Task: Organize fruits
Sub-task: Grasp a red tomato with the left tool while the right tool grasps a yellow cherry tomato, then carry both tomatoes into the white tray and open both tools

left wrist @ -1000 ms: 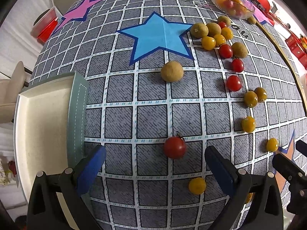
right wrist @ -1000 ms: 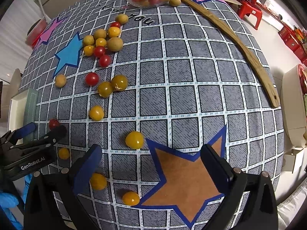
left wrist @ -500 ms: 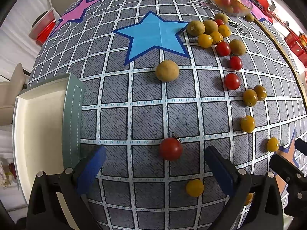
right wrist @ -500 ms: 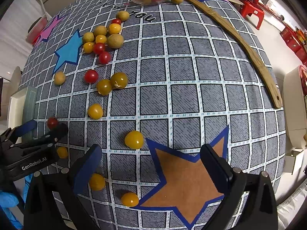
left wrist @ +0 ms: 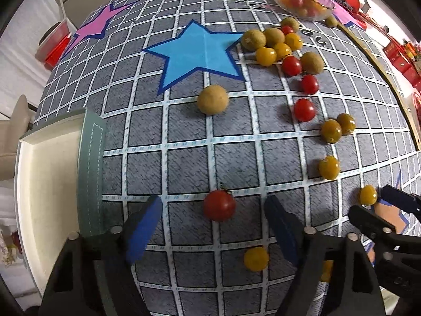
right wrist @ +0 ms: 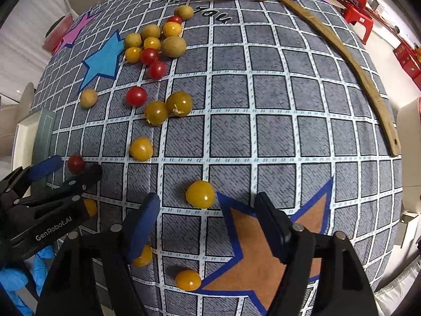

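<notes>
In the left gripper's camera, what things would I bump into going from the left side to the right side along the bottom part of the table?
White tray → the tray's green edge → red tomato between the open jaws → yellow tomato → small yellow tomato → the other gripper.

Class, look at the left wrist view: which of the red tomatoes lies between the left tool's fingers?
The lone red tomato with a stem, nearest the camera; the other reds lie far beyond.
</notes>
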`<act>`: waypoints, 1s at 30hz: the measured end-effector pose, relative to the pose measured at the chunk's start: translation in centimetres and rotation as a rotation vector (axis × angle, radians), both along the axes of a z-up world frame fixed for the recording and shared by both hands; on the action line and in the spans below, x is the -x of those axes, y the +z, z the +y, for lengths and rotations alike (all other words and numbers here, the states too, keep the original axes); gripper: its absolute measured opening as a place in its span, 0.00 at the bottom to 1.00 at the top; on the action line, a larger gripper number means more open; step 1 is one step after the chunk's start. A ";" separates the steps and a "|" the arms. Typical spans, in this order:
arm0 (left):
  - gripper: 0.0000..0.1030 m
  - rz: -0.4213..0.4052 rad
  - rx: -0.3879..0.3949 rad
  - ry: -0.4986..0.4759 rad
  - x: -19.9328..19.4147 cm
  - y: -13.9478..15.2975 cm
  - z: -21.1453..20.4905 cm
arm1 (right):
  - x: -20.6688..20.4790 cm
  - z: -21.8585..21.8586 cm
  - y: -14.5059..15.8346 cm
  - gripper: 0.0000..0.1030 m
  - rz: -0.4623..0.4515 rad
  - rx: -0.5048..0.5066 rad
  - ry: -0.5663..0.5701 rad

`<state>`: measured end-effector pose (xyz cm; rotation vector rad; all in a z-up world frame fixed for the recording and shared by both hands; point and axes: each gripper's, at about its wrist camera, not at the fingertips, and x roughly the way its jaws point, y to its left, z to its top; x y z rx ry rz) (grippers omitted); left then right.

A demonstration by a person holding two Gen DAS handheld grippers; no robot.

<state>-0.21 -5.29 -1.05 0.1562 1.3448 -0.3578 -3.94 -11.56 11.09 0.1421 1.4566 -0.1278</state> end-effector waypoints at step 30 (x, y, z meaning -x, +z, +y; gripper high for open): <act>0.22 0.001 0.171 0.148 1.1 11.8 15.0 | -1.9 5.2 2.7 0.21 -0.085 -0.108 0.091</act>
